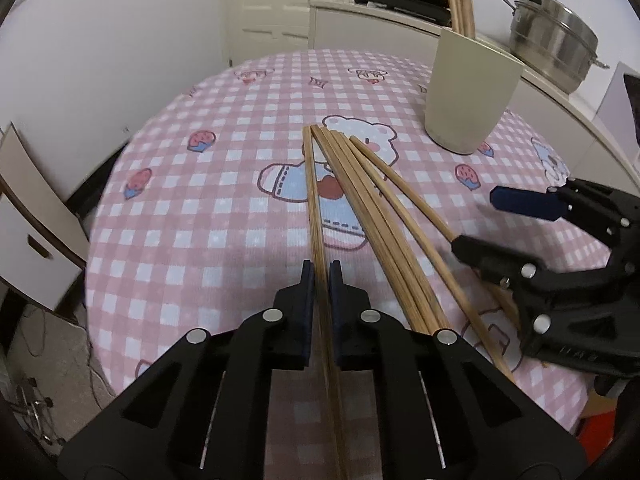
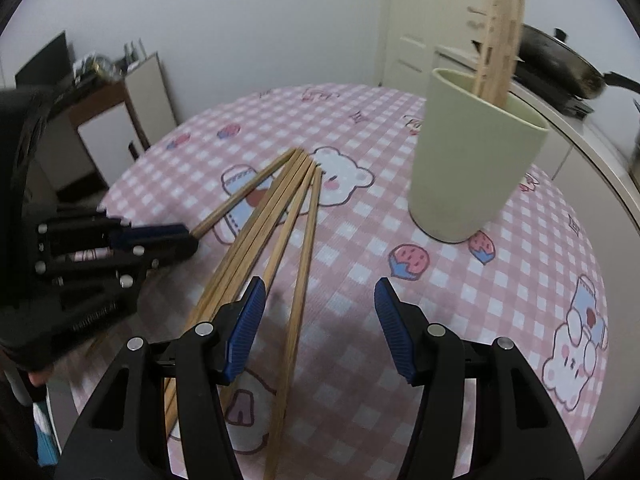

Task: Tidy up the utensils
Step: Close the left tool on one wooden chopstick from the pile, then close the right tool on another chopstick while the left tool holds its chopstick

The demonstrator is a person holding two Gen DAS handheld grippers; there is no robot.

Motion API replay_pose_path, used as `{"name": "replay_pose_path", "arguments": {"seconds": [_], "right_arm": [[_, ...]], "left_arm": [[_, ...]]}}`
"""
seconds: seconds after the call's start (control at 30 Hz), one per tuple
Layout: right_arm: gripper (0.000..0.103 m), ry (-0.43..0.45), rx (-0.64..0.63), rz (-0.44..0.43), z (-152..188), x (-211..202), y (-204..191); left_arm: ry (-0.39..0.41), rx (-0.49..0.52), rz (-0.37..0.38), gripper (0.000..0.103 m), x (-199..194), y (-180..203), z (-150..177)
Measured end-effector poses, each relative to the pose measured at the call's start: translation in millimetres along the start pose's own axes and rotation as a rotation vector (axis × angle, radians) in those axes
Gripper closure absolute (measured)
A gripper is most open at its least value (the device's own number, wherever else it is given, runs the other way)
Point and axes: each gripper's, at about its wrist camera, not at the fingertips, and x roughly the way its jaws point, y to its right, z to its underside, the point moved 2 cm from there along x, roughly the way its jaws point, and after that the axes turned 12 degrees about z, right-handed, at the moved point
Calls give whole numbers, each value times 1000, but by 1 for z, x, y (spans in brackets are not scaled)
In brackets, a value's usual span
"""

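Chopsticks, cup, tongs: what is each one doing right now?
Left tongs: shut on one chopstick.
Right tongs: open, holding nothing, one loose stick lying between them.
Loose chopsticks: lying fanned on the table.
Cup: upright, with chopsticks standing inside.

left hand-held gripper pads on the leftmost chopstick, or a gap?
Touching. In the left wrist view the left hand-held gripper has both pads closed against the leftmost chopstick, with no gap on either side.
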Motion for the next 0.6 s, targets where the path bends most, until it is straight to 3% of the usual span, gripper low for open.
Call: {"name": "replay_pose_path", "arguments": {"seconds": [0.1,0.23,0.5,0.6], "right_arm": [[50,-19,-27,0,-7,3,-2],[65,-84,-79,-21,-18,16,-9],[70,-184,-149,-27,-40,29,-12],[73,-234,-163,-40,-46,35,-9]], "left_arm": [[-43,-18,27,94,5,-4,-12],[-85,1,24,93,15,-3,-23],[-184,35,33,92,30,-5,-49],[-211,40,52,85,36,-8,-58]]}}
